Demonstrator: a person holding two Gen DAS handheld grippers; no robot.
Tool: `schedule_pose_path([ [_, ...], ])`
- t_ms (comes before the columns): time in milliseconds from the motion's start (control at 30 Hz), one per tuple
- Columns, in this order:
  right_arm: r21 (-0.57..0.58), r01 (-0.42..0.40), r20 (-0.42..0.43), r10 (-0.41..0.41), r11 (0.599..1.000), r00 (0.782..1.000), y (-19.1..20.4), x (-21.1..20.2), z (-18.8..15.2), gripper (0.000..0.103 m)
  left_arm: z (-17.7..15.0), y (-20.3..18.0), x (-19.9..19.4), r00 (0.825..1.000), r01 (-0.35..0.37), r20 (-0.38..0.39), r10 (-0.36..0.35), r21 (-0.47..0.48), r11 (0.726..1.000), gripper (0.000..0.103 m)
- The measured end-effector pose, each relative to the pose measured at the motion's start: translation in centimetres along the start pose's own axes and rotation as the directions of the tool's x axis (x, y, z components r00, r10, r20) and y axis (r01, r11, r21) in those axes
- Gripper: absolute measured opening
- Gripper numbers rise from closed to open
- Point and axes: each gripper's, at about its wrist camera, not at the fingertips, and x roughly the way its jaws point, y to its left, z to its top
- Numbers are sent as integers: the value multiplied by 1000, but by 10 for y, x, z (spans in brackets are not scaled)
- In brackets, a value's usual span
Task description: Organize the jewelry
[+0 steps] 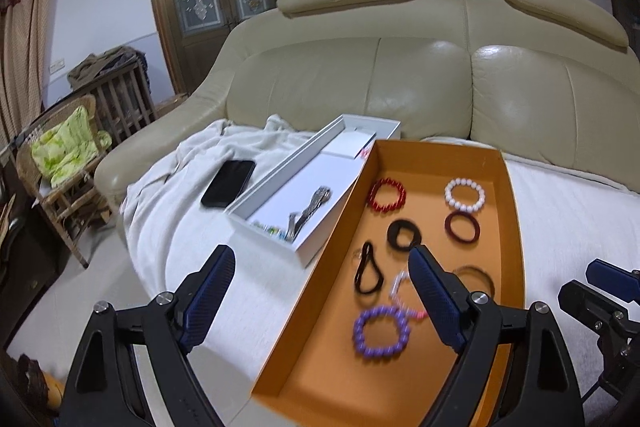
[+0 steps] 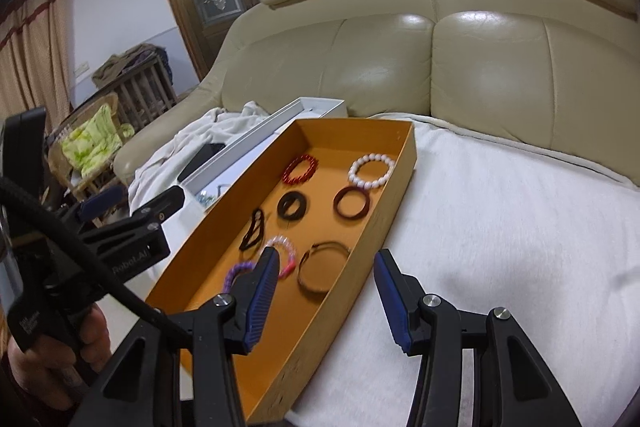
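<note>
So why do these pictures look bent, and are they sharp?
Both wrist views are fisheye, so the sofa bulges and corners go black. Left wrist view: the purple bracelet is smeared. Right wrist view: ceiling light glares off the sofa cushions.

The shallow orange cardboard tray [image 2: 400, 163] is open on top, with bare floor at its near end [image 1: 320, 375] below the purple bead bracelet [image 1: 380, 333]. Farther in, rings crowd it: the thin brown bangle [image 2: 322, 267], black hair tie [image 1: 367, 269] and black ring [image 1: 404, 234] lie near one another. The long white box [image 1: 280, 187] presses along the tray's left wall, closing that side. Right of the tray, the white blanket [image 2: 500, 207] lies open up to the beige leather sofa back [image 2: 480, 67]. A black phone [image 1: 228, 183] lies left of the box.
</note>
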Motion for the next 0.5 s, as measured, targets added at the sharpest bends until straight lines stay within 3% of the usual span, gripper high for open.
schedule_pose_path([
  [500,8,7,-57,-7,1000,998,12,14,-11,54,-10,-3,5,1000,-12,-2,13,39,999,89],
])
